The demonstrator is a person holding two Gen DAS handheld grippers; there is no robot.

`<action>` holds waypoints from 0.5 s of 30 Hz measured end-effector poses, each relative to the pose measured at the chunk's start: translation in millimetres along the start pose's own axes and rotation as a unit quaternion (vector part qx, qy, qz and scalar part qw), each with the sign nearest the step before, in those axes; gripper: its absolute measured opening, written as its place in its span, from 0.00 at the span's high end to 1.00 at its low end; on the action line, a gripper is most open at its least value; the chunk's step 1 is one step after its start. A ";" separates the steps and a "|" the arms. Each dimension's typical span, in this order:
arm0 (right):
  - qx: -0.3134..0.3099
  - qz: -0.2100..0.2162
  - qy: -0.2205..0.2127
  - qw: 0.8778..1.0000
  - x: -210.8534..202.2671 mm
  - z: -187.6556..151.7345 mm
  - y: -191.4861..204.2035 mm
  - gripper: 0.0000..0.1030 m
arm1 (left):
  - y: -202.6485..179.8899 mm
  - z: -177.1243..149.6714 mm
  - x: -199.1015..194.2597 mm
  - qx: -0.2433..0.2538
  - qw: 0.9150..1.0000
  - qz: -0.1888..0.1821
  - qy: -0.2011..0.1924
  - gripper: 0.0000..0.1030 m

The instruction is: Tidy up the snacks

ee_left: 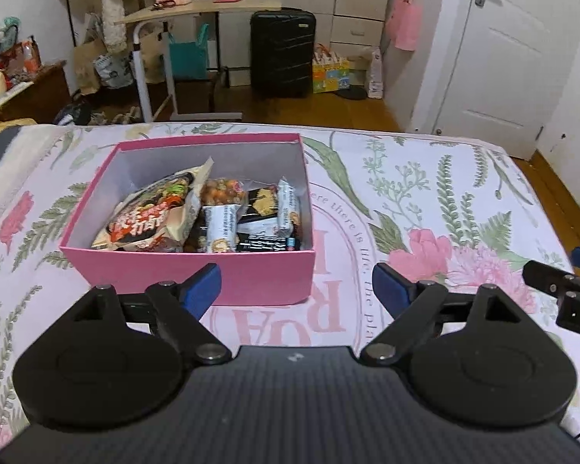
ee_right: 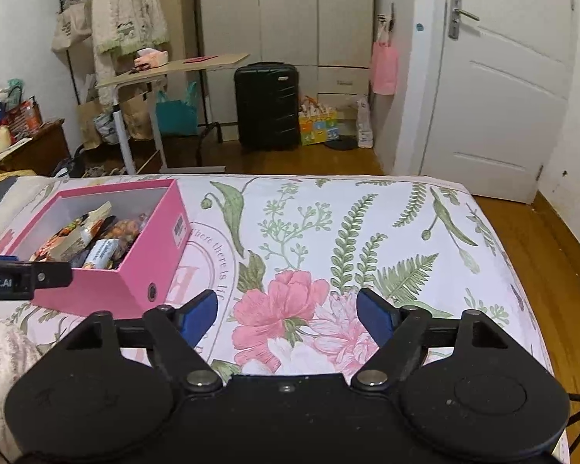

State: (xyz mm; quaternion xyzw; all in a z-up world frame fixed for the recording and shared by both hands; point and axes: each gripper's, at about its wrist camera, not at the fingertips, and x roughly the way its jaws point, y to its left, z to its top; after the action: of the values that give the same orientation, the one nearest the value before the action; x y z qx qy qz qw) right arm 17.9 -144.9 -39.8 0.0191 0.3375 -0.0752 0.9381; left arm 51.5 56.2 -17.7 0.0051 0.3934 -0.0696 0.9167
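Observation:
An open pink box (ee_left: 197, 272) stands on the floral bedspread (ee_left: 425, 193). It holds several snack packs: a large red-and-cream bag (ee_left: 150, 216), a pack of round nuts (ee_left: 222, 191), small white bars (ee_left: 220, 228) and dark packets (ee_left: 266, 243). My left gripper (ee_left: 295, 290) is open and empty, just in front of the box's near wall. In the right wrist view the box (ee_right: 108, 270) sits at the left. My right gripper (ee_right: 286, 315) is open and empty over the bedspread's pink flower (ee_right: 282, 309), to the right of the box.
The bed's far edge drops to a wooden floor (ee_right: 297, 160). Beyond stand a black suitcase (ee_right: 266, 104), a rolling side table (ee_right: 166, 69), bags, a wardrobe and a white door (ee_right: 502, 89). A fuzzy cream fabric (ee_right: 0, 355) lies at the bed's near left.

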 end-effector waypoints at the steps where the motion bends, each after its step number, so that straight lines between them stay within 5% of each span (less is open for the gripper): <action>1: 0.000 -0.006 -0.001 1.000 0.7 -1.1 0.3 0.16 | -0.9 -0.9 -0.4 0.002 1.000 0.005 0.000 0.17; 15: 0.008 -0.055 -0.025 0.998 -10.4 -8.3 -1.8 0.06 | -2.8 -11.3 -1.4 -0.005 1.000 0.025 -0.005 0.17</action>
State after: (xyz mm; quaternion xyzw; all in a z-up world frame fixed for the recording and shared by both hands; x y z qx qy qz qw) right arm 4.5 -144.6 -39.5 0.0057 0.3138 -0.1300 0.9405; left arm 42.1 54.3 -24.3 0.0096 0.3888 -0.0451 0.9202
